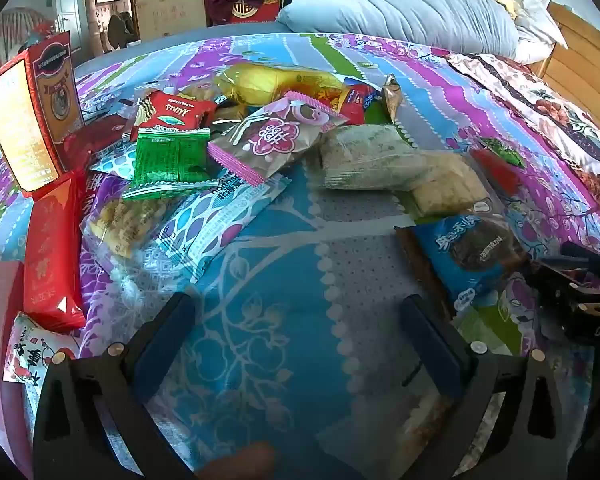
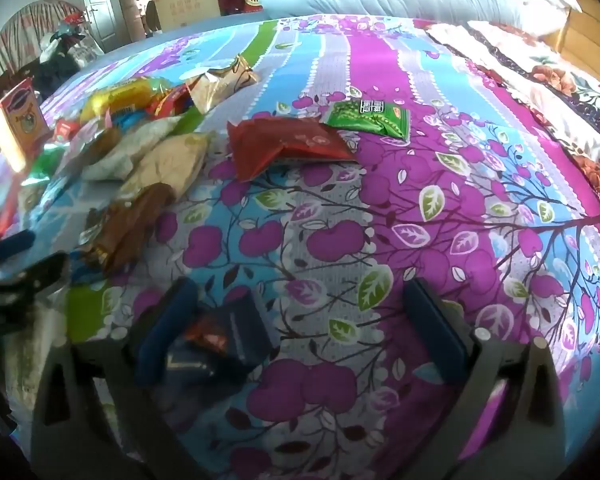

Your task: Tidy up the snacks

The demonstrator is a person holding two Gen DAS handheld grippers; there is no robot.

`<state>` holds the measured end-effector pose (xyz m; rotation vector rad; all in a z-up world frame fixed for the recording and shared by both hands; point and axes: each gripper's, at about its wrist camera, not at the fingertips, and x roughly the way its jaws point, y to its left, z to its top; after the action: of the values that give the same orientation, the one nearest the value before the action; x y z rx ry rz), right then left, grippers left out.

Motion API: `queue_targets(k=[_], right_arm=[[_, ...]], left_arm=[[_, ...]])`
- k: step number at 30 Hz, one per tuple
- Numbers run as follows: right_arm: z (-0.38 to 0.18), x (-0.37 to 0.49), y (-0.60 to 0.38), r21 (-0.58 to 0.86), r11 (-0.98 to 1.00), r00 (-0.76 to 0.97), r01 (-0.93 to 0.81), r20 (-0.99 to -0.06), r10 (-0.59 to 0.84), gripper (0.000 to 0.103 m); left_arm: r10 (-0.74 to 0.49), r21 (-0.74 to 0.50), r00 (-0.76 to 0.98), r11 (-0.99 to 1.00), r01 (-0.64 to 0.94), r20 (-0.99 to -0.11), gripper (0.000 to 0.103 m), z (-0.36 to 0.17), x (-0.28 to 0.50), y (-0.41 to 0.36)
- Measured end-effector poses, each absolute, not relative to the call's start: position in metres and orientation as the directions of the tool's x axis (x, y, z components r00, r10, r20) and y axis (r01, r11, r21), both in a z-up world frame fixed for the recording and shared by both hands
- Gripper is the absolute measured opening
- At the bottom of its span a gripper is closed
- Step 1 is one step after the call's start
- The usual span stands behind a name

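A heap of snack packets lies on the patterned bedsheet (image 1: 284,280). In the left wrist view I see a pink flower packet (image 1: 272,138), a green packet (image 1: 168,160), a red wafer packet (image 1: 172,114), a blue packet (image 1: 468,252) and a red box (image 1: 28,120). My left gripper (image 1: 298,334) is open and empty above bare sheet. In the right wrist view a red packet (image 2: 288,144) and a green packet (image 2: 370,116) lie apart from the heap. My right gripper (image 2: 300,320) is open; a small dark blue packet (image 2: 220,340) lies by its left finger (image 2: 168,328).
A grey-blue quilt (image 1: 400,4) and a floral blanket (image 1: 540,112) lie at the far side of the bed. A wooden headboard (image 1: 584,56) stands at the right. A long red packet (image 1: 52,256) lies at the left edge.
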<state>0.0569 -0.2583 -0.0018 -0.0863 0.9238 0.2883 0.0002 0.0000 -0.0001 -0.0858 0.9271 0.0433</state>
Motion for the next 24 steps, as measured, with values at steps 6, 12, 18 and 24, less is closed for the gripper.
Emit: queue_targets(k=[6, 12, 18, 24], right_arm=[[-0.0014, 0.0568, -0.2594, 0.052, 0.958, 0.578, -0.283, -0.788, 0.213, 0.103], [-0.0014, 0.0573, -0.2604, 0.05, 0.958, 0.58, -0.282, -0.786, 0.212, 0.103], [-0.0017, 0.058, -0.2591, 0.048, 0.958, 0.582, -0.282, -0.785, 0.211, 0.103], [-0.002, 0.0584, -0.2588, 0.048, 0.958, 0.582, -0.282, -0.785, 0.211, 0.103]], left_arm=[[0.005, -0.05, 0.603, 0.996, -0.074, -0.798, 0.103, 0.0004, -0.0012, -0.0008], [0.005, -0.049, 0.599, 0.996, -0.075, -0.801, 0.103, -0.003, 0.0016, -0.0036], [0.005, -0.05, 0.596, 0.996, -0.075, -0.803, 0.103, -0.003, 0.0034, -0.0047], [0.003, -0.052, 0.596, 0.996, -0.075, -0.803, 0.103, -0.0026, 0.0031, -0.0037]])
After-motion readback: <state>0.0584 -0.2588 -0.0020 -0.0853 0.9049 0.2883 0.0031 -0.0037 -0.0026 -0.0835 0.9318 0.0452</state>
